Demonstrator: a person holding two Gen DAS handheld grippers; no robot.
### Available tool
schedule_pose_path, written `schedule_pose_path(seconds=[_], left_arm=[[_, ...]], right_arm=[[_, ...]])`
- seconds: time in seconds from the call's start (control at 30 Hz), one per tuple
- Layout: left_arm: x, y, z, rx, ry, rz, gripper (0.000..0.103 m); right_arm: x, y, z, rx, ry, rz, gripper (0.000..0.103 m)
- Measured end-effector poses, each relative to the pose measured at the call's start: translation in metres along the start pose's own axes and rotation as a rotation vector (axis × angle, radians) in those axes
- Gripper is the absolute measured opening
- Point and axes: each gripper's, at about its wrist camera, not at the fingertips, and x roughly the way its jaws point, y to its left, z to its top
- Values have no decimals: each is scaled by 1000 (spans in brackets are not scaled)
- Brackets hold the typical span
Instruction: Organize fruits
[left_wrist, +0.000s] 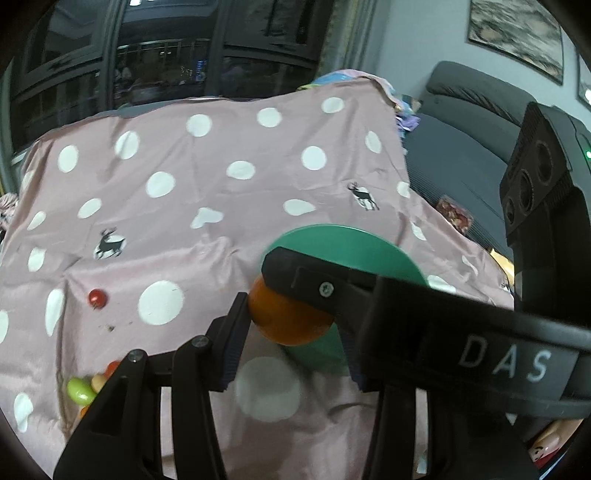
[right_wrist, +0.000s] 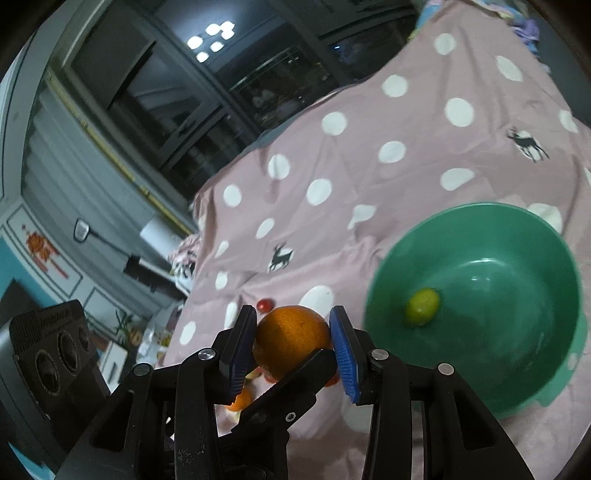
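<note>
Both claws grip one orange (right_wrist: 293, 338) together, above the pink polka-dot cloth (left_wrist: 207, 206) that covers the surface.

Right claw (right_wrist: 293, 341): its two blue-padded fingers (right_wrist: 341, 350) press the orange from the left and the right. A black finger of the other claw crosses in front of the lower part of the fruit and hides it there.

Left claw (left_wrist: 291, 314): one ridged finger (left_wrist: 236, 332) touches the left side of the orange (left_wrist: 288, 317). The other side of the fruit is covered by a black finger of the right claw, so the left claw's second contact is only partly visible. The body of the right tool, lettered "DAS", fills the near right of this view and blocks what lies behind it.

Surroundings:
- A green bowl (right_wrist: 480, 221) stands on the cloth to the right of the held orange, and the claws hide part of it in the left wrist view. One small yellow-green fruit (right_wrist: 423, 306) lies on the bowl floor.
- A small red fruit (left_wrist: 97, 298) lies alone on the cloth, to the left of the orange and apart from it.
- A cluster of small fruits (left_wrist: 86, 387), green, yellow and red, lies at the near left, partly hidden by the left claw's frame.
- A dark window (left_wrist: 166, 55) stands on the far side and a grey sofa (left_wrist: 461, 147) at the far right.
</note>
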Motion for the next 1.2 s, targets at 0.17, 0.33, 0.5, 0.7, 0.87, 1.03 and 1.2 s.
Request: schedule_pose_path(seconds=[0.17, 0.33, 0.5, 0.7, 0.87, 1.03, 1.2], left_arm=[[16, -20, 4, 35, 20, -31, 47], [35, -36, 7, 62, 50, -60, 47], [53, -45, 5, 76, 86, -83, 46], [70, -50, 4, 70, 125, -126, 47], [83, -51, 1, 57, 160, -149, 47], [93, -51, -1, 42, 183, -169, 47], [93, -48, -2, 7, 184, -189, 46]], right_arm=[[-13, -23, 4, 56, -32, -31, 43], [-21, -45, 6, 105, -54, -57, 43], [-23, -67, 7, 167, -49, -82, 43], [-23, -81, 7, 201, -43, -130, 43], [-20, -91, 6, 226, -28, -163, 43], [-15, -97, 5, 245, -6, -221, 43], [-15, -102, 5, 259, 0, -272, 43]])
